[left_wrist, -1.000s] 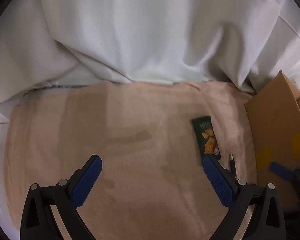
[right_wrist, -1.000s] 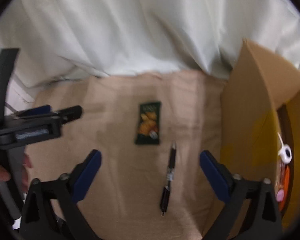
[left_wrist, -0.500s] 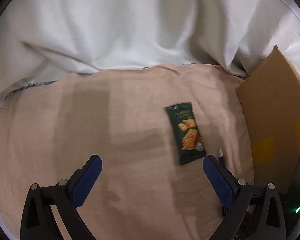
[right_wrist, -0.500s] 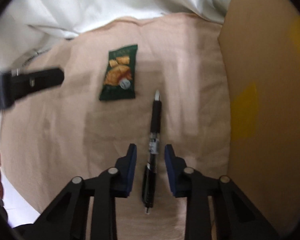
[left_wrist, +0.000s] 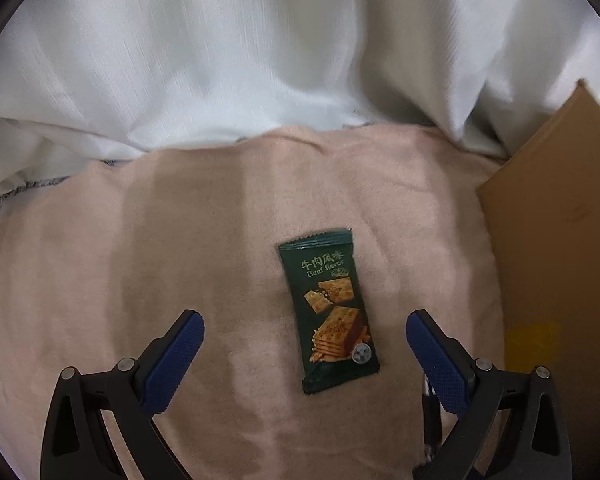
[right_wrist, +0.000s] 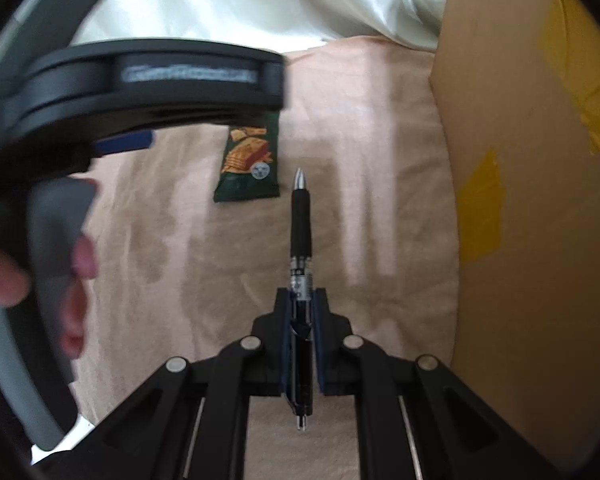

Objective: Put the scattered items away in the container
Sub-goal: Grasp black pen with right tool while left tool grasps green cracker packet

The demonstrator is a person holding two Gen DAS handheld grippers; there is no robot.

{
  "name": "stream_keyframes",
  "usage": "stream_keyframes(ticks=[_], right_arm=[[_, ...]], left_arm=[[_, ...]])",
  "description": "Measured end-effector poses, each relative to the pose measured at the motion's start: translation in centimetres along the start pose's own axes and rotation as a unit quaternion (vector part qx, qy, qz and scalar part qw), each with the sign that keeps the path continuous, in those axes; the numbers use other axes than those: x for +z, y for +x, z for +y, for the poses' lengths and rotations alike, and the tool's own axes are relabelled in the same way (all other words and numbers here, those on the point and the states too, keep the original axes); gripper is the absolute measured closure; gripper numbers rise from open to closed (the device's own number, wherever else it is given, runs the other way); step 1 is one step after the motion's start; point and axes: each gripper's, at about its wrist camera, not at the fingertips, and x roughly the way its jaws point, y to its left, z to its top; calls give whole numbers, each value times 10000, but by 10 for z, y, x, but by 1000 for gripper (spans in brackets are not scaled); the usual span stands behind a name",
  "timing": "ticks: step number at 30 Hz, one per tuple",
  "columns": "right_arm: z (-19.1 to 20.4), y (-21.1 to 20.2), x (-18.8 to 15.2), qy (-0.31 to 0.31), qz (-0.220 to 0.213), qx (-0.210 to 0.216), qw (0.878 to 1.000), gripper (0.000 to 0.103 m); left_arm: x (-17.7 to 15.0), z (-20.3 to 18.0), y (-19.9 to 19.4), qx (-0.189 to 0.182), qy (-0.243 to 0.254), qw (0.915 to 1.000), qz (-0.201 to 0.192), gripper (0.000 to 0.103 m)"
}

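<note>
Right wrist: right tool (right_wrist: pixel 302 312) clamped on black pen (right_wrist: pixel 301 232), beside cardboard box (right_wrist: pixel 532 216). Left tool (left_wrist: pixel 304 332) wide open, holding nothing, snack packet (left_wrist: pixel 330 308) between its fingers on pink cloth (left_wrist: pixel 140 260).

The left claw (right_wrist: pixel 124 146) crosses the right wrist view as a blur, its lettering unreadable, and covers the top of the packet (right_wrist: pixel 249 164). The box (right_wrist: pixel 540 208), right of the packet, runs off the frame; its inside is unseen. In the left view, only a sliver of the pen (left_wrist: pixel 430 420) shows behind the claw's right finger.
</note>
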Motion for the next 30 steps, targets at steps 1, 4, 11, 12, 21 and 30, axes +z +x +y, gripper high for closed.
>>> stream_keyframes(ticks=[1, 4, 11, 12, 21, 30], right_arm=[[0, -1, -1, -11, 3, 11, 10000, 90], [2, -3, -4, -35, 7, 53, 10000, 90], [6, -8, -13, -112, -13, 100, 9999, 90], [6, -9, -14, -104, -10, 111, 9999, 90], [12, -22, -23, -57, -122, 155, 9998, 90], [26, -56, -22, -150, -298, 198, 9992, 90]], left_arm=[[0, -1, 4, -2, -5, 10000, 37, 2], [-1, -5, 10, 196, 41, 9998, -23, 3], [-6, -13, 20, 216, 425, 9988, 59, 56], [-6, -16, 18, 227, 527, 9983, 28, 58], [-7, 3, -9, 210, 450, 9986, -157, 59], [-2, 43, -68, 357, 18, 9977, -571, 59]])
